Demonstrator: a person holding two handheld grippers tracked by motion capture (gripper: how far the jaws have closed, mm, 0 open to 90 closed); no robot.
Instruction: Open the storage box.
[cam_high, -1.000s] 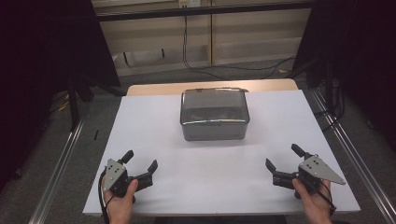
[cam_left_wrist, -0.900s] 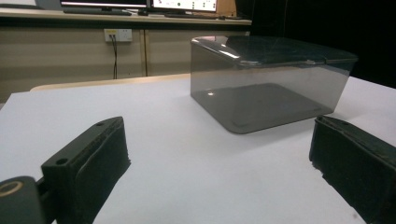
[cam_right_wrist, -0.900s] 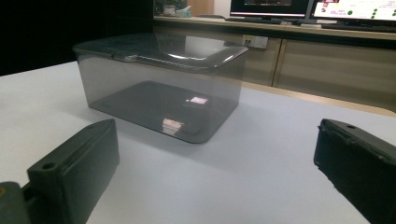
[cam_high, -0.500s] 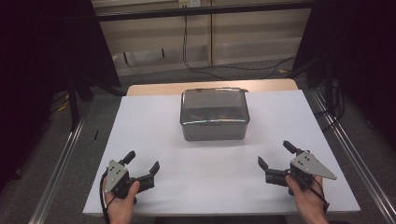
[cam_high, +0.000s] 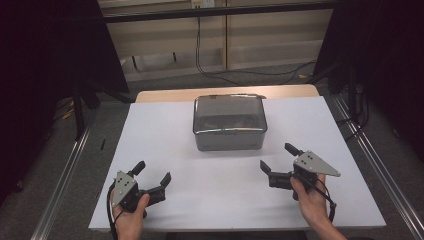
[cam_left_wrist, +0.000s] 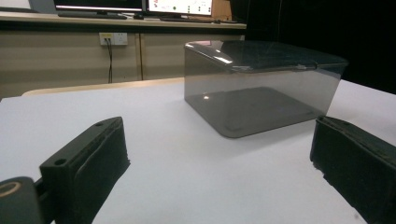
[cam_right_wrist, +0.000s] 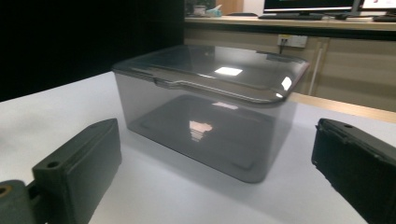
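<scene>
Two grippers wait with jaws spread wide and empty: the left gripper (cam_high: 154, 174) and the right gripper (cam_high: 278, 158) sit low over the white table (cam_high: 165, 135), well apart from the grey plastic box (cam_high: 228, 122). It stands mid-table toward the far edge, lid (cam_right_wrist: 219, 70) on. Judging by this, nothing is done yet; reaching and gripping remain.

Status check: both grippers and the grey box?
Left gripper open, empty. Right gripper open, empty, nearer the box. Lidded grey box untouched, lid on. Nothing between jaws and box.
</scene>
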